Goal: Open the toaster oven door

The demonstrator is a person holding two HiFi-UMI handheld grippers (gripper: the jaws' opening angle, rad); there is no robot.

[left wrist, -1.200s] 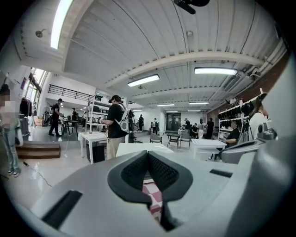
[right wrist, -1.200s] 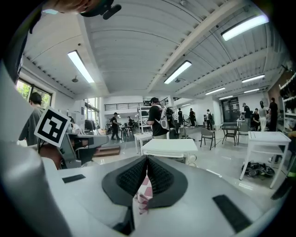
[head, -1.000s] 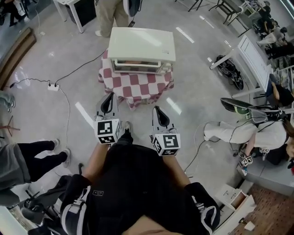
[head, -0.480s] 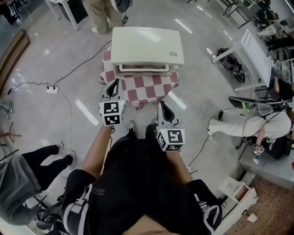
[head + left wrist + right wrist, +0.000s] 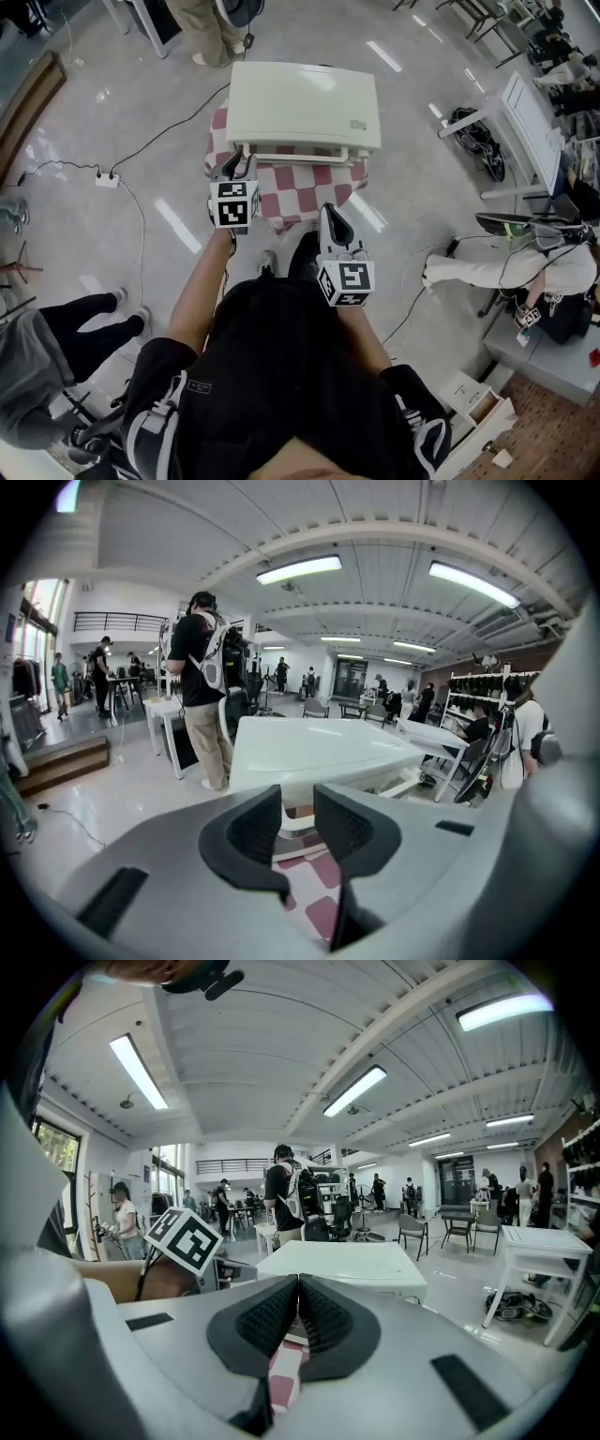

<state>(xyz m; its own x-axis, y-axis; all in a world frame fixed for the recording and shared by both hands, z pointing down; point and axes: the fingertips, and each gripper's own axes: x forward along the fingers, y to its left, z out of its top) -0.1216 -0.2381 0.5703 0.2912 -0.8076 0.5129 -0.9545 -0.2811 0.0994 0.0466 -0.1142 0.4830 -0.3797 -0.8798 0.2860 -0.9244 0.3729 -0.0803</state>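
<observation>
A cream toaster oven point(image 5: 305, 105) stands on a small table under a red-and-white checked cloth point(image 5: 305, 185), its door handle point(image 5: 295, 155) facing me. My left gripper point(image 5: 233, 170) is at the oven's front left corner, just short of the handle's left end. Its jaws are opening and nothing is between them. In the left gripper view the gripper point(image 5: 297, 803) frames the oven point(image 5: 319, 747) and the handle's end through the gap. My right gripper point(image 5: 330, 222) hangs lower, over the cloth's near edge, shut and empty. The right gripper view shows its pads point(image 5: 323, 1314) pressed together below the oven point(image 5: 347, 1265).
A power strip point(image 5: 106, 178) and its cables lie on the floor to the left. A person point(image 5: 202, 23) stands behind the oven, and another point(image 5: 511, 267) crouches at the right. A white table point(image 5: 530, 122) is at the far right.
Both grippers have moved forward to the oven, the left one up to its front left corner. The oven now sits closer in the head view.
</observation>
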